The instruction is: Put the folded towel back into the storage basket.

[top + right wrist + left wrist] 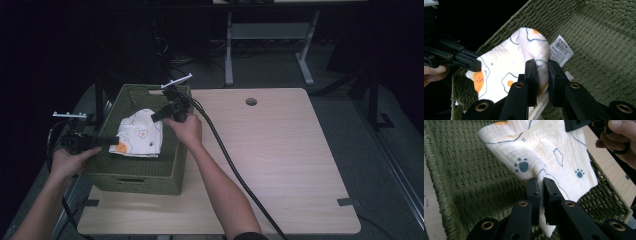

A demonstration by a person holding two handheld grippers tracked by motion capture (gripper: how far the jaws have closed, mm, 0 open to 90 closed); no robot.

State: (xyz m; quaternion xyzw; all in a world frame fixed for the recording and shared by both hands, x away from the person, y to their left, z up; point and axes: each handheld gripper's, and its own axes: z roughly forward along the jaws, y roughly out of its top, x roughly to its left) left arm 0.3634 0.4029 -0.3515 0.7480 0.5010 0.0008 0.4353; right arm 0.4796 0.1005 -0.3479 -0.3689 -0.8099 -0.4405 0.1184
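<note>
A white cloth (142, 132) printed with fried eggs and paw marks hangs stretched inside the green woven basket (140, 177) at the table's left side. My left gripper (114, 142) comes in over the basket's left wall and is shut on the cloth's left edge. In the left gripper view the jaws (541, 184) pinch a fold of the cloth (536, 147) above the basket floor (474, 182). My right gripper (156, 117) is shut on the cloth's far right corner. Its own view shows the jaws (542, 66) closed on the cloth (504, 67), beside a barcode tag (561, 50).
The basket stands on a light wooden table (280, 150) with a round cable hole (251, 101) near its far edge. A thick black cable (225, 150) trails from my right gripper across the table. Another table's white legs (229, 50) stand behind.
</note>
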